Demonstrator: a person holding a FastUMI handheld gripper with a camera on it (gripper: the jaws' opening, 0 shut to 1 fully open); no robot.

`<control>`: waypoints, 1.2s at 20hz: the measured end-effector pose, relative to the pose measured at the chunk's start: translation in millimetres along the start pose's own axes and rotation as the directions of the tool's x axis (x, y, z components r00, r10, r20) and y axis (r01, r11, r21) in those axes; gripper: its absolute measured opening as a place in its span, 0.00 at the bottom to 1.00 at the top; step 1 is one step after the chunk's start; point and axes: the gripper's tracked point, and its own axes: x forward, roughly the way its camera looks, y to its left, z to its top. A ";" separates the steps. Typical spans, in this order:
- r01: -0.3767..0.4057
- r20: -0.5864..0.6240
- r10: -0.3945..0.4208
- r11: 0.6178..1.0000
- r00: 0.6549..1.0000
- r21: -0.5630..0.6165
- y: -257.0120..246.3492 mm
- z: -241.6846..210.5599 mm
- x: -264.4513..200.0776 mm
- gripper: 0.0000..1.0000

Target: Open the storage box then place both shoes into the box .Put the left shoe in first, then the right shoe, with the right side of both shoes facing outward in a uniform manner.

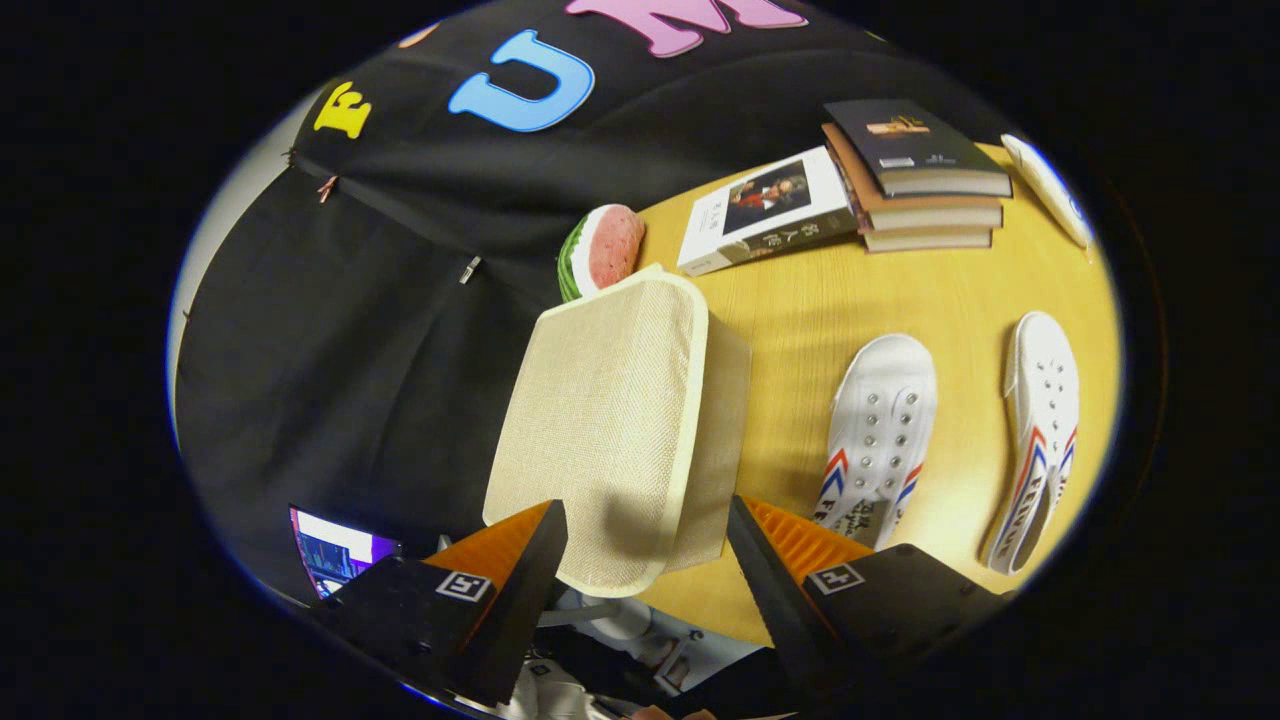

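A beige fabric storage box (725, 440) stands on the wooden table (800, 300), with its cream-edged lid (600, 420) lying on top. My gripper (645, 540) is open, and the near edge of the lid sits in the gap between its two fingers without either finger pressing on it. Two white shoes with red and blue stripes lie on the table to the side of the box. One shoe (880, 430) is close to the box, the other shoe (1040, 430) lies further out. Both are soles down with their openings toward me.
A watermelon slice (605, 250) lies just beyond the box. Further on are a single book (770, 210), a stack of books (920, 175) and a white object (1050, 190) at the table's edge. A lit screen (335, 550) glows below, beside the fingers.
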 end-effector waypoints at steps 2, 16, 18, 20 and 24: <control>-0.031 -0.031 0.033 0.998 0.999 0.063 -0.7 -1.4 14.4 0.98; -0.094 -0.165 0.124 0.979 0.978 0.181 6.9 -9.5 56.3 0.77; -0.095 -0.200 0.136 0.974 0.970 0.203 7.2 -12.0 55.8 0.72; -0.096 -0.224 0.146 0.971 0.964 0.219 6.0 -11.9 54.4 0.68; -0.100 -0.221 0.153 0.966 0.963 0.237 6.7 -9.3 51.4 0.50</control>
